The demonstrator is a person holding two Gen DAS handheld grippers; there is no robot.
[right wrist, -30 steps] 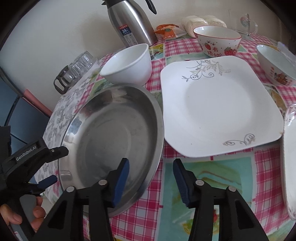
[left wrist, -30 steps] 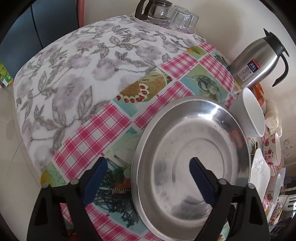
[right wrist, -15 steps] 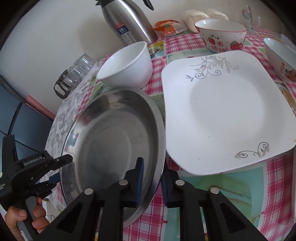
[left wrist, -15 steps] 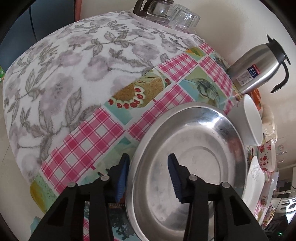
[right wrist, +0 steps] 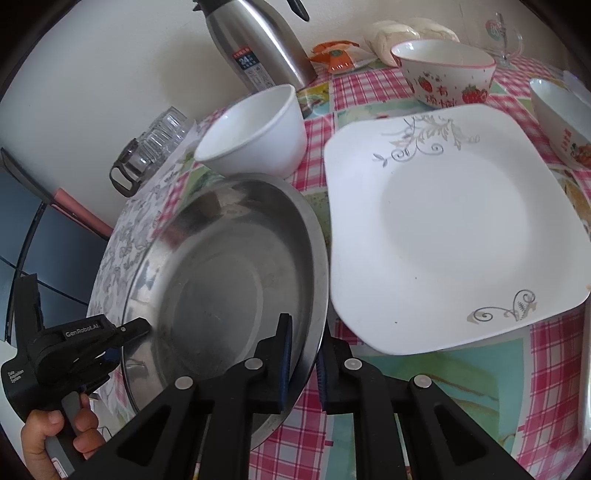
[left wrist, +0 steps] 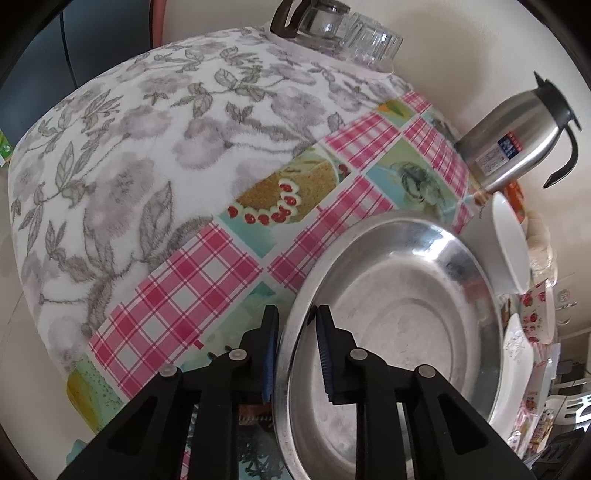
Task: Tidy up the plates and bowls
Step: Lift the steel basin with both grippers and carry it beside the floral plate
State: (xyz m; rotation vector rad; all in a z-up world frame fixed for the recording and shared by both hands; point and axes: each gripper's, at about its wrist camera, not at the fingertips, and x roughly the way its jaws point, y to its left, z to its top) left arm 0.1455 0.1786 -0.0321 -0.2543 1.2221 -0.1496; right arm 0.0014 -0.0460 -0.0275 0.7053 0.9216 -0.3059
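Note:
A large steel plate lies on the checked tablecloth; it also shows in the right wrist view. My left gripper is shut on its left rim, one finger outside and one inside. My right gripper is shut on its opposite rim. The left gripper shows at the plate's far side in the right wrist view. A white square plate lies to the right. A white bowl stands behind the steel plate.
A steel thermos stands by the wall. A strawberry bowl and another patterned bowl sit at the back right. Glass cups stand on the flowered cloth. Snack packets lie behind.
Both grippers have closed from open onto the steel plate's rim, one on each side. The plate's edge seems slightly raised.

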